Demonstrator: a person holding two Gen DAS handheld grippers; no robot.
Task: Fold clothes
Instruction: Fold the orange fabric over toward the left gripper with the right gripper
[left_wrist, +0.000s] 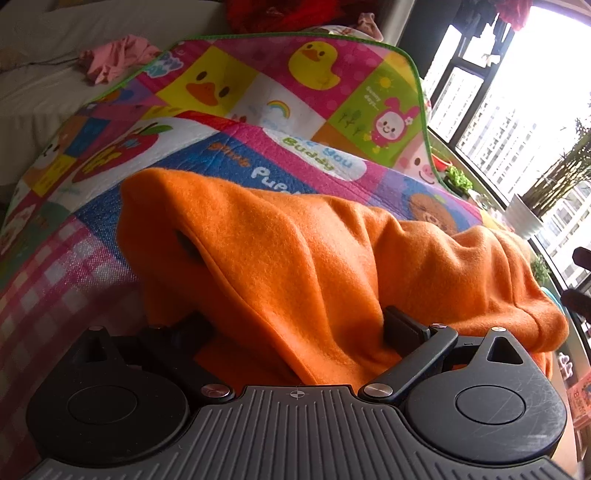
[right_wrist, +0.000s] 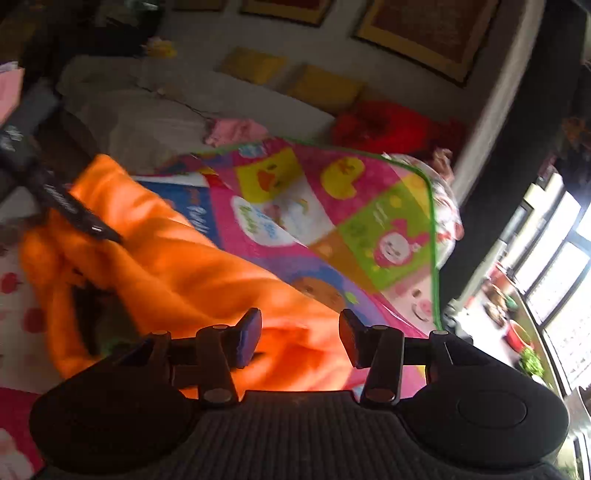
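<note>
An orange fleece garment lies bunched on a colourful cartoon play mat. My left gripper is shut on a thick fold of it; the cloth drapes over the left finger and presses against the right pad. In the blurred right wrist view the same garment spreads from the left gripper at the upper left down to the mat. My right gripper stands open just above the garment's near edge, its pads apart and pinching nothing.
A pale sofa behind the mat holds a pink piece of clothing and, in the right wrist view, yellow cushions and a red item. To the right runs a window ledge with potted plants.
</note>
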